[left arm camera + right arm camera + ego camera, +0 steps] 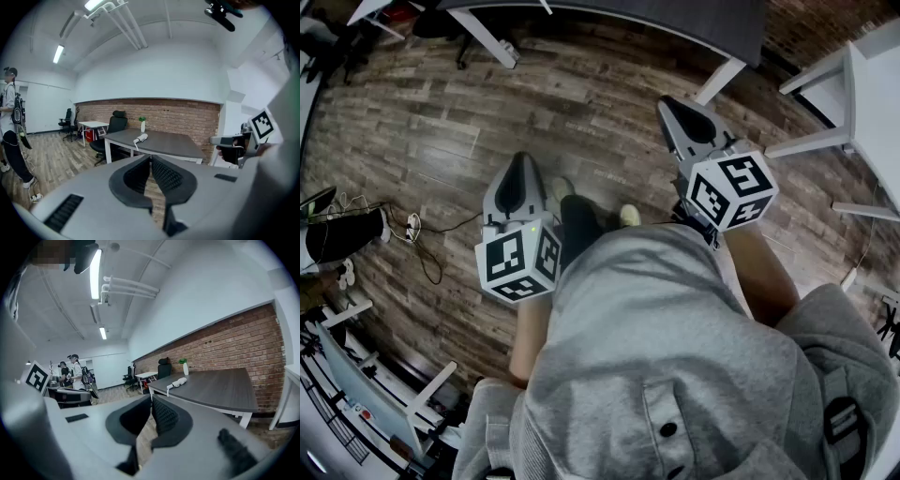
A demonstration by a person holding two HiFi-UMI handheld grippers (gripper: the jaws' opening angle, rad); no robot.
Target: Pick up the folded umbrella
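The folded umbrella is white and lies on a dark grey table some way ahead, near the table's front left edge. From the right gripper it shows as the same white umbrella on the table. My left gripper is shut with nothing between its jaws, far short of the table. My right gripper is also shut and empty. In the head view both are held level over the wooden floor, the left gripper and the right gripper; the umbrella is not seen there.
A black office chair and a small white table stand left of the dark table, with a white vase on it. People stand at the left. Cables lie on the floor; a white table stands right.
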